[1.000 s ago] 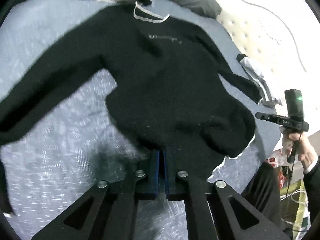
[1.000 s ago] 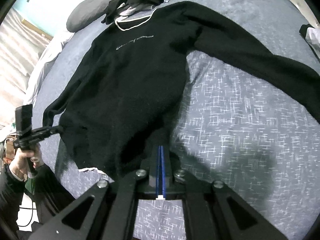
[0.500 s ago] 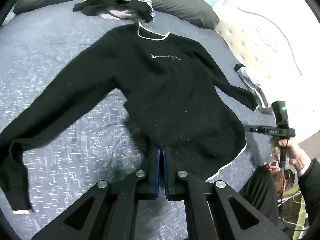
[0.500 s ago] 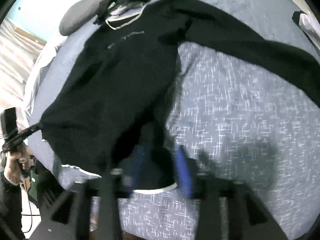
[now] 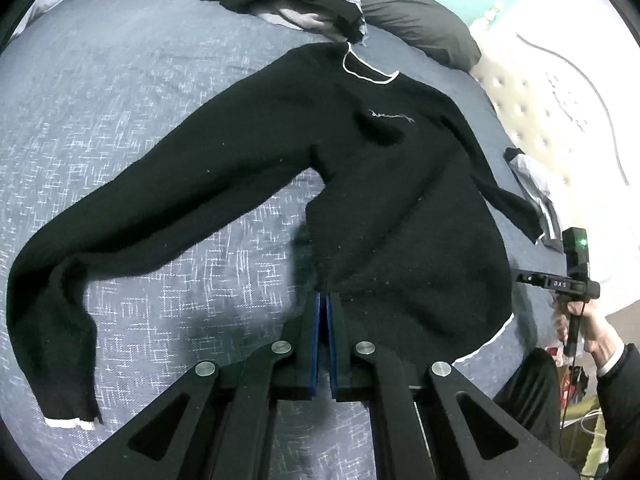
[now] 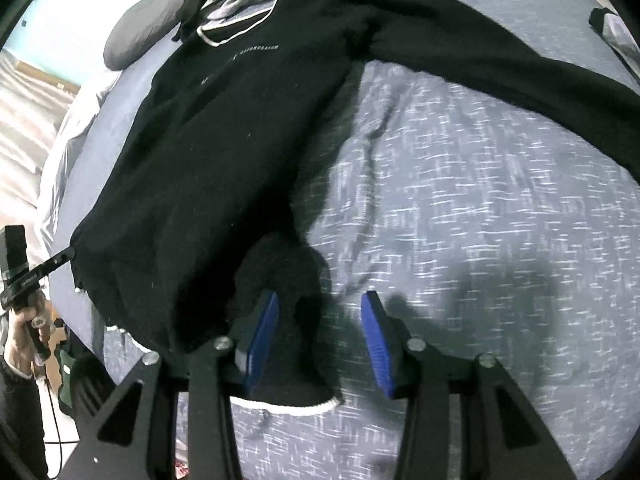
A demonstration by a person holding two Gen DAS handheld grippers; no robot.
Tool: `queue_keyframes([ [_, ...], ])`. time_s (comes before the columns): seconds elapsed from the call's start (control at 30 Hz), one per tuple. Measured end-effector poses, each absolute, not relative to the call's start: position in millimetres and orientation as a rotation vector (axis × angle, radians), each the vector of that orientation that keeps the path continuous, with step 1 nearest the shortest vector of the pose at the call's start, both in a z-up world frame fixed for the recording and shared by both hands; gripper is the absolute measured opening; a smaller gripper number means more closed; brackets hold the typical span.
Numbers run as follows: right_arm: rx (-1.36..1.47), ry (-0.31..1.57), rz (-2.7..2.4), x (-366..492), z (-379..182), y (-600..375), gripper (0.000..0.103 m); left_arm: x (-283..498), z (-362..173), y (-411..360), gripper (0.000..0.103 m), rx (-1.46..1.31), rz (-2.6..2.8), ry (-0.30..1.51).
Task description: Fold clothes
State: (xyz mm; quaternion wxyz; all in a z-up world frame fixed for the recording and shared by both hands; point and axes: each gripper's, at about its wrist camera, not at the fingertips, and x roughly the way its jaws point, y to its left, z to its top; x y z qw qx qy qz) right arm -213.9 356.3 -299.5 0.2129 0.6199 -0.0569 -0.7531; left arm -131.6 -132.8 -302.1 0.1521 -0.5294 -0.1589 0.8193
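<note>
A black sweater (image 5: 400, 200) with a white-edged collar lies chest-up on a blue-grey patterned bedspread (image 5: 140, 100). One long sleeve (image 5: 160, 208) trails off to the lower left in the left wrist view. My left gripper (image 5: 325, 304) is shut on the sweater's hem, near its left corner. In the right wrist view the sweater (image 6: 224, 140) fills the left half and a sleeve (image 6: 500, 52) runs off to the right. My right gripper (image 6: 320, 312) hangs open; a bunched corner of the white-trimmed hem (image 6: 296, 360) lies loose between its blue pads (image 6: 378, 340).
A pile of dark and grey clothes (image 5: 292, 0) sits by a dark pillow (image 5: 420, 28) at the head of the bed. Another garment (image 5: 532, 184) lies at the right bed edge. Beside the bed, a hand holds a black device (image 5: 576, 276), the device (image 6: 20, 272) at the far left in the right wrist view.
My right gripper has gone from shut to open and dropped the hem corner. In the left wrist view the sweater has settled flatter, and its whole left sleeve now shows.
</note>
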Motion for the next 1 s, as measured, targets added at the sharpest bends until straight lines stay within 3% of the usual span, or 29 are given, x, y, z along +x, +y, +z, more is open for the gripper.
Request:
queue_keyframes([
  [0.2, 1.78, -0.153, -2.036, -214, -322, 345, 0.044, -131, -302, -132, 0.003, -1.509, 2.348, -0.451],
  [0.23, 1.787, -0.166, -2.025, -214, -326, 345, 0.04, -131, -301, -131, 0.003, -1.507, 2.348, -0.446],
  [0.3, 1.763, -0.161, -2.018, -211, -327, 343, 0.01, -130, -299, -129, 0.003, -1.503, 2.347, -0.435],
  [0.33, 1.749, -0.151, -2.018, -209, -327, 341, 0.006, -130, -298, -128, 0.003, -1.502, 2.347, -0.429],
  [0.73, 1.546, -0.067, -2.229, -167, -231, 408, 0.005, -131, -295, -95, 0.003, -1.506, 2.303, -0.333],
  [1.0, 1.684, -0.053, -2.25, -154, -267, 432, 0.005, -134, -297, -68, 0.003, -1.535, 2.271, -0.311],
])
